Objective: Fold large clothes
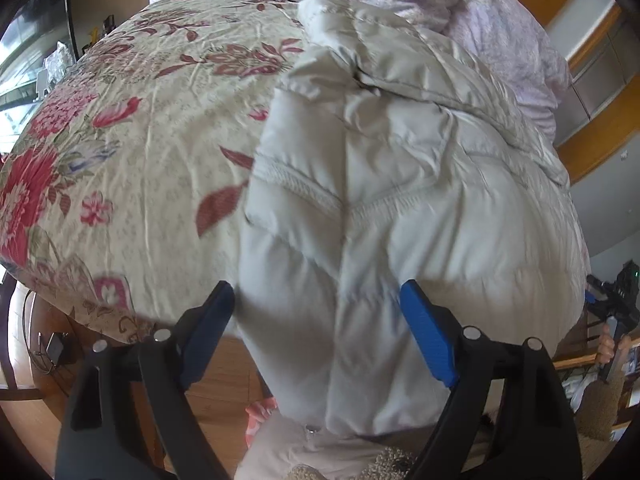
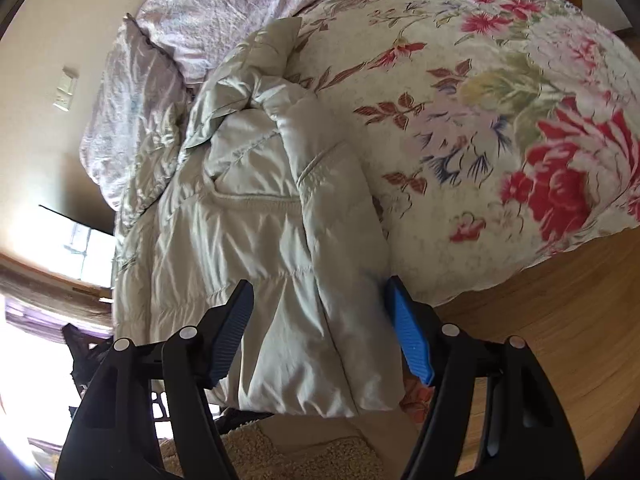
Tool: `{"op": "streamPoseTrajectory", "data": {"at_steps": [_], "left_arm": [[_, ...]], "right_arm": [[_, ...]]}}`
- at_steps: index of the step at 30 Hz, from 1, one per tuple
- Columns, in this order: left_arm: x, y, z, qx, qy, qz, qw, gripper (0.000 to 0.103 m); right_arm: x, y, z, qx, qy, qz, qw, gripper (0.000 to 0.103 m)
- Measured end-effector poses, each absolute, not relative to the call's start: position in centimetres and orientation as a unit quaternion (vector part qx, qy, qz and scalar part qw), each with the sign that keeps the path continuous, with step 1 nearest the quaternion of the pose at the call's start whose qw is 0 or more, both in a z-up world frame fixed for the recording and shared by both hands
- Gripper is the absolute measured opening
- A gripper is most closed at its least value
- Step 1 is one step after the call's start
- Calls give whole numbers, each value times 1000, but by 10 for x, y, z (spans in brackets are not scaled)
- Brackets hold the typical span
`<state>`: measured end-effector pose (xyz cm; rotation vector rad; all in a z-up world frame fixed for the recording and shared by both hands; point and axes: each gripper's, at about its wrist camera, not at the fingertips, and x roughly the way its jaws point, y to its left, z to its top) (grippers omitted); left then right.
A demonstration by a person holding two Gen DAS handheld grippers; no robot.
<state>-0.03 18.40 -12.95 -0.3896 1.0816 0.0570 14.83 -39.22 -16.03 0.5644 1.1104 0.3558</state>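
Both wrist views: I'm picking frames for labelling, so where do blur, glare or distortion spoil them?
Left wrist view: motion blur smears the near end of the puffy jacket and the floral bedspread; fisheye bulges the bed. Right wrist view: sharper on the jacket, but the window at lower left is blown out white, and the bedspread edge curves strongly. Both open grippers look crisp.

Pale puffer jacket [image 1: 400,184], floral bedspread [image 1: 152,152], open tool [image 1: 320,316]
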Motion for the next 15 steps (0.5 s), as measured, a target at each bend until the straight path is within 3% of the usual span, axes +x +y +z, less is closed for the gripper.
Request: {"op": "streamPoseTrajectory", "data": {"at_steps": [7, 11, 15], "left_arm": [[-14, 178, -135, -187, 520, 20, 833, 84], [-18, 185, -150, -247, 527, -4, 813, 77], [-14, 180, -148, -238, 526, -9, 817, 75]], "right_arm": [[140, -399, -160, 256, 507, 150, 809, 66], [138, -398, -177, 297, 531, 214, 764, 61], [139, -402, -187, 321, 536, 230, 746, 58]]}}
